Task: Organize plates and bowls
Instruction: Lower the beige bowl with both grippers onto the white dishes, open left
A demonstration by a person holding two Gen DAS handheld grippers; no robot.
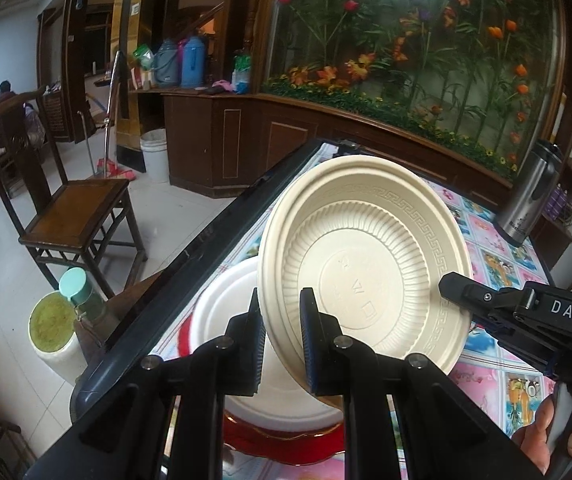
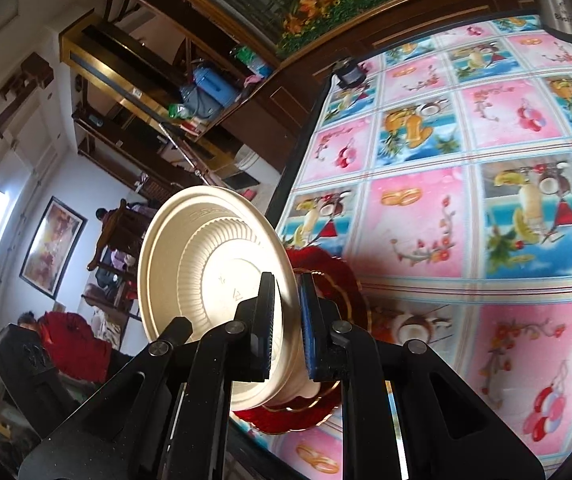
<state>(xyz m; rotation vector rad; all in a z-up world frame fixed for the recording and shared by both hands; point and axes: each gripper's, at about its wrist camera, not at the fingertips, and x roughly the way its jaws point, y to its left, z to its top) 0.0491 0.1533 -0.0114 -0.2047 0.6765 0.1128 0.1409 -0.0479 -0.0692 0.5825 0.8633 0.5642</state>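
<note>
A beige ribbed disposable plate (image 1: 369,268) is held tilted on edge above the table, underside towards the left wrist camera. My left gripper (image 1: 282,340) is shut on its near rim. My right gripper (image 1: 451,284) pinches the plate's right rim; in its own view it (image 2: 286,328) is shut on the same plate (image 2: 206,264). Below it a white plate (image 1: 226,312) rests on a red plate with a gold edge (image 1: 293,440), also seen in the right wrist view (image 2: 337,276).
The table has a pink and blue fruit-patterned cloth (image 2: 465,184) and a dark edge (image 1: 190,248). A steel thermos (image 1: 529,196) stands at the far right. A wooden chair (image 1: 66,208) and a bucket (image 1: 52,332) stand on the floor to the left.
</note>
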